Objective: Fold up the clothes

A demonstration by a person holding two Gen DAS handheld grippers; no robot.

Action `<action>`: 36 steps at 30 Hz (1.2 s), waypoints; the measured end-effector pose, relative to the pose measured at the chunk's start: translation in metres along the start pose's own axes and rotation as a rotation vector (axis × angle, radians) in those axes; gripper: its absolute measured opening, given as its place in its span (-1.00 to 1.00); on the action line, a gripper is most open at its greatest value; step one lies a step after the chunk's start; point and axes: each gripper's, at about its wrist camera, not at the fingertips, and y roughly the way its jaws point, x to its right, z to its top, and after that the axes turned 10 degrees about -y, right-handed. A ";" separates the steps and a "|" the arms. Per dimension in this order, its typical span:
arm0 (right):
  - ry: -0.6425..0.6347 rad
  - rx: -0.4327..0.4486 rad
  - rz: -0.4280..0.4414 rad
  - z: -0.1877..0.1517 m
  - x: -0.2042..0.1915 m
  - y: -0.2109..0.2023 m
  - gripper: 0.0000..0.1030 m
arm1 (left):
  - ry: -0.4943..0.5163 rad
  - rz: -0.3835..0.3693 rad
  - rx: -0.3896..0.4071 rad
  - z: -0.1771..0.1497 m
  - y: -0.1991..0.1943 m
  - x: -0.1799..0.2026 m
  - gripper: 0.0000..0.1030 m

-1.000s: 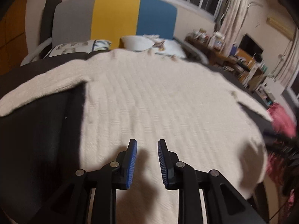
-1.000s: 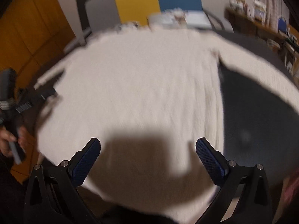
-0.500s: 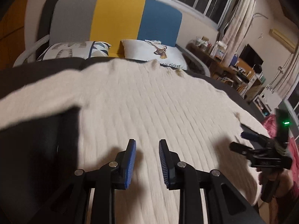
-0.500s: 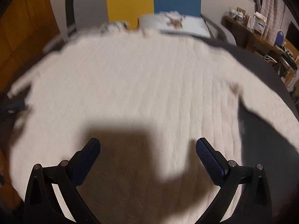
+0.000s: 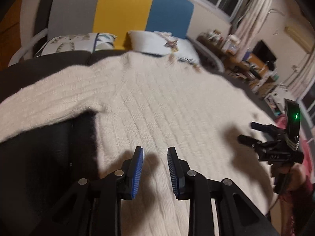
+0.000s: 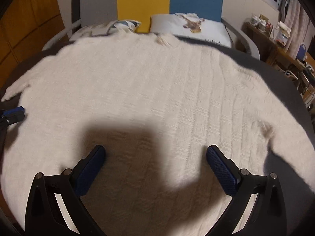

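Cream ribbed knit sweater lies spread flat across the dark bed, sleeves out. Left gripper fingers slightly apart, right gripper fingers wide, both empty; we pinch only the edge layer.

A lived-in home bedroom: a bed with a grey, yellow and blue headboard, printed pillows, curtained windows, a cluttered wooden shelf, a dark television and a wall air conditioner.
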 end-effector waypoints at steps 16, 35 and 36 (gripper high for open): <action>-0.194 -0.001 0.131 0.002 -0.083 -0.009 1.00 | -0.112 -0.141 -0.041 -0.053 -0.038 -0.022 -0.55; -0.057 0.015 0.037 -0.078 -0.062 -0.057 1.00 | 0.027 -0.051 -0.079 -0.112 -0.048 0.016 -0.52; -0.035 -0.011 0.018 -0.084 -0.056 -0.054 1.00 | 0.025 -0.040 -0.099 -0.113 -0.041 0.014 -0.54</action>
